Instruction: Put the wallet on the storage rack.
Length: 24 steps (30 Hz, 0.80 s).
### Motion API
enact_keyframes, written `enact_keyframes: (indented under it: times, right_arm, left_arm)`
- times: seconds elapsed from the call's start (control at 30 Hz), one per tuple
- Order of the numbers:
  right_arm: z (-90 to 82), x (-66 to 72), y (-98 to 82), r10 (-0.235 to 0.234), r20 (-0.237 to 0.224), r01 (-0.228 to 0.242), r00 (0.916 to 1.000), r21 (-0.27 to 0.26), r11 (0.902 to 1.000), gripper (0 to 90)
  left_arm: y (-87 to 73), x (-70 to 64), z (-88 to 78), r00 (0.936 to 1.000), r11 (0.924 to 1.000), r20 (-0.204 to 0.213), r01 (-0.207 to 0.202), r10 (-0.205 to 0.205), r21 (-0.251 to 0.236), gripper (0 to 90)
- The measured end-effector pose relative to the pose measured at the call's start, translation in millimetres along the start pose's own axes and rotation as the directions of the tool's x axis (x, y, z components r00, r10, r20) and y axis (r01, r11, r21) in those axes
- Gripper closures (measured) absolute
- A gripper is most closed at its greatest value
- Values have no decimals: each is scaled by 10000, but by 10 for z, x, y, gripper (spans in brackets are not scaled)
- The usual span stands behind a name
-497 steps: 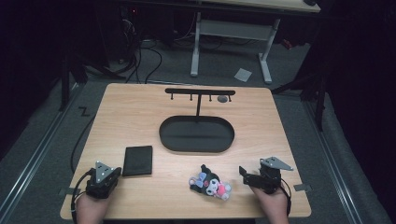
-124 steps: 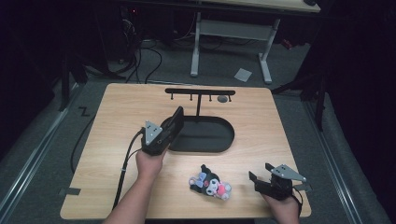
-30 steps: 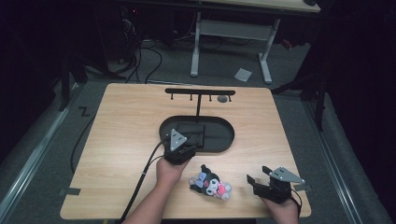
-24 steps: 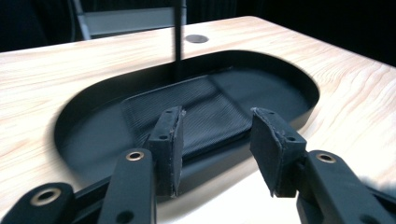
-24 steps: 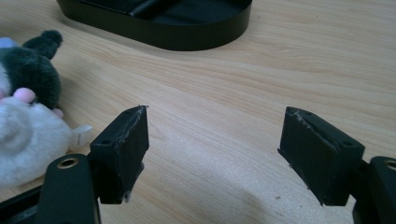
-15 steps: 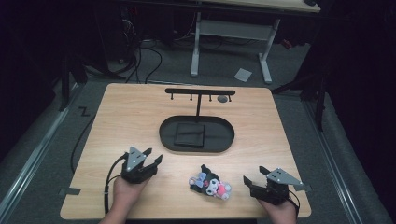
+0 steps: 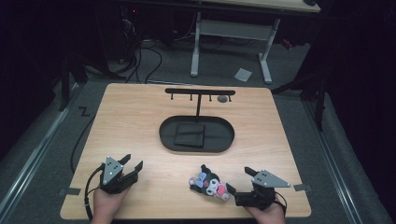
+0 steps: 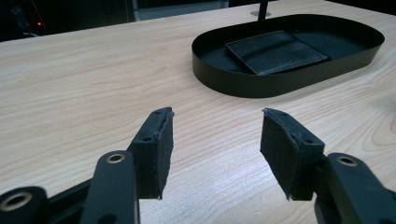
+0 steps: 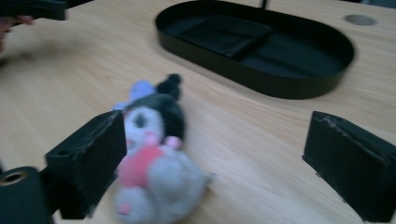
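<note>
Right gripper (image 9: 215,163) has just been opening, jaws wide apart, plush toy (image 9: 152,154) at its 9 o'clock jaw, off-centre on table (image 7: 140,121). Risk: a lopsided pinch flicks it away. Left gripper (image 8: 215,149) gapes empty.

Two black jaws of the left gripper (image 8: 215,154) are seen rising from the bottom edge, set wide apart after having just been opening, with nothing between them but bare light wooden table (image 8: 84,84). Beyond them, at the upper right, a black oval tray (image 8: 243,84) is set on the table. A black leather wallet (image 8: 278,51) is laid flat inside it.
</note>
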State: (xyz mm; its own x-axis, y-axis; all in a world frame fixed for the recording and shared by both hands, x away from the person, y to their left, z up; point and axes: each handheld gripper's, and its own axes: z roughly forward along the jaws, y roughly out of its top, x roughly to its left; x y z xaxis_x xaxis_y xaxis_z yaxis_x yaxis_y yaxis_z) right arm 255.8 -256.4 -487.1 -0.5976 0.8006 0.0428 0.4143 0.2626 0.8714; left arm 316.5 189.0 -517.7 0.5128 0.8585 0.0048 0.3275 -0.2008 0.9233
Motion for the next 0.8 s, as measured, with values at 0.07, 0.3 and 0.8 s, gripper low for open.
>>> enact_keyframes:
  times: [0.07,0.3,0.8]
  right_arm:
    - [41,89,14,-148,-285,149,9995,50,9999,29]
    - [274,342,-29,-1016,-866,1089,9910,841,9905,23]
    - [539,356,-131,-1576,-753,1701,9846,2099,9628,406]
  left_arm:
    - [-7,-19,25,9999,9999,54,-120,120,43,442]
    - [21,-57,43,9994,9993,110,-335,337,-152,436]
    - [0,-1,44,9999,9998,104,-117,119,-181,433]
